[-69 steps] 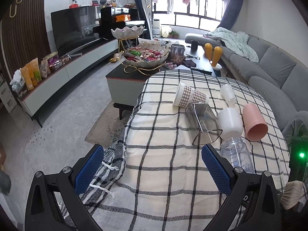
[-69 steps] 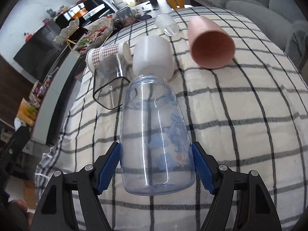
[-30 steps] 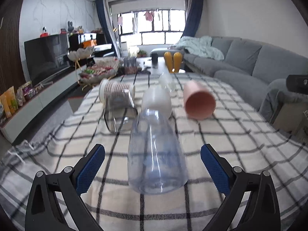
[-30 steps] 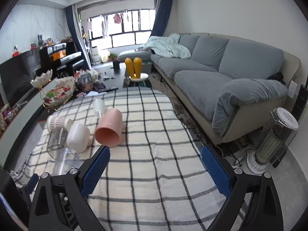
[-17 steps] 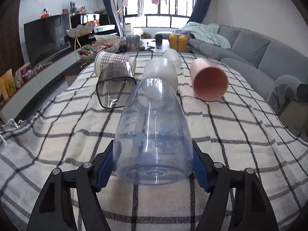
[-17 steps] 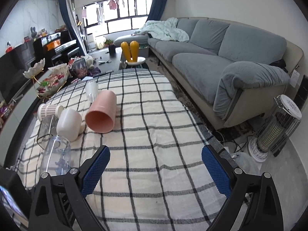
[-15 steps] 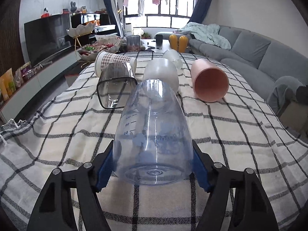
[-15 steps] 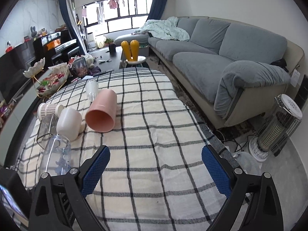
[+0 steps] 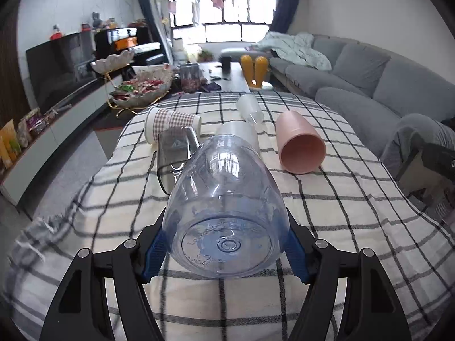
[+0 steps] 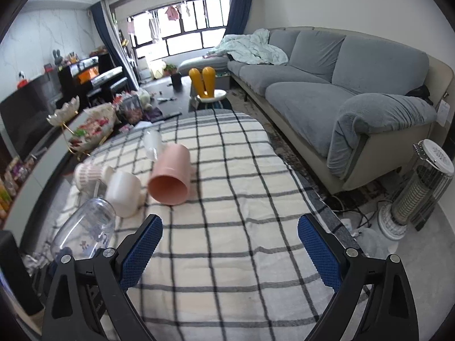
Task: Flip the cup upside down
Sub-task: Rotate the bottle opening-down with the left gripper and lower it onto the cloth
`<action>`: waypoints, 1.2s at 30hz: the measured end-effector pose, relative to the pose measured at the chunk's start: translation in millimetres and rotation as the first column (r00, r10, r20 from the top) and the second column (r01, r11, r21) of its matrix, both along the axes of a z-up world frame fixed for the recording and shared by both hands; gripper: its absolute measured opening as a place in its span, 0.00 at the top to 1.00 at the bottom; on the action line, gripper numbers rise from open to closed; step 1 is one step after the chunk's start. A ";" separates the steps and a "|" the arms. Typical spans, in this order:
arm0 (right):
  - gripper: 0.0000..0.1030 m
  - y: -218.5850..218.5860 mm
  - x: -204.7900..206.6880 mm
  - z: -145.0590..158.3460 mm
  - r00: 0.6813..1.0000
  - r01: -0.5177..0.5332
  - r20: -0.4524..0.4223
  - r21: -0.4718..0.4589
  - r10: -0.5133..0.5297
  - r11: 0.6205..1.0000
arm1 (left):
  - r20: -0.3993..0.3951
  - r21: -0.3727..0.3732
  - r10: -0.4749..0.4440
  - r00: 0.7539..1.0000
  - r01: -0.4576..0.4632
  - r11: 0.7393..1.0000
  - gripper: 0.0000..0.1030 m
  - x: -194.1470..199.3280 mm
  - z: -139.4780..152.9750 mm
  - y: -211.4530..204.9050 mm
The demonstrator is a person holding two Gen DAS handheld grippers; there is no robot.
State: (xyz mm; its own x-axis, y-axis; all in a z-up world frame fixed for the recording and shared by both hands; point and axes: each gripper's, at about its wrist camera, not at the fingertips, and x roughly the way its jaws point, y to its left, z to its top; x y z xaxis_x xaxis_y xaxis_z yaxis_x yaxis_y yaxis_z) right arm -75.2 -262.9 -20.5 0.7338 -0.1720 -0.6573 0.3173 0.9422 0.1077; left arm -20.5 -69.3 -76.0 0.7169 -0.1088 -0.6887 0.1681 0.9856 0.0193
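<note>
The left hand-held gripper [image 9: 227,251] now pinches the clear plastic cup [image 9: 226,213] by its wide base, blue pads [image 9: 153,251] pressed against both sides. Half a second ago the cup lay on its side on the checked surface [image 9: 355,221]; now its base is raised toward the camera and its mouth points away and slightly down, toward the white cup [image 9: 239,133]. In the right wrist view the clear plastic cup [image 10: 85,228] sits just short of the white cup [image 10: 123,196], tilted, though whether its mouth end touches the cloth cannot be told. So the lift has begun, and the flip itself is not yet done.

The right hand-held gripper [image 10: 230,250] is spread wide and empty, having let the cup go about two seconds back and pulled away, well off to the far side of the pink cup [image 10: 170,176] from the white one.

Next, in my judgement, the base must be tipped further up and the mouth set down on bare cloth short of the white cup, clear of the smoky square container [image 9: 175,156] beside it.
</note>
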 end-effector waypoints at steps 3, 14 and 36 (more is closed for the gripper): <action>0.06 2.3 0.5 11.7 1.000 -0.007 0.010 0.040 0.007 0.999 | -0.077 0.036 -0.040 0.996 0.043 0.998 0.31 8.0 15.5 -0.7; 0.06 -7.0 28.9 41.8 0.995 0.057 -0.093 0.241 -0.035 0.969 | -0.549 0.134 -0.122 0.827 0.231 0.964 0.32 44.4 47.6 -15.8; 0.06 -34.9 105.7 -3.8 0.958 0.167 -0.285 0.469 -0.030 0.867 | -0.910 0.132 -0.014 0.414 0.322 0.938 0.31 125.5 -4.3 -41.1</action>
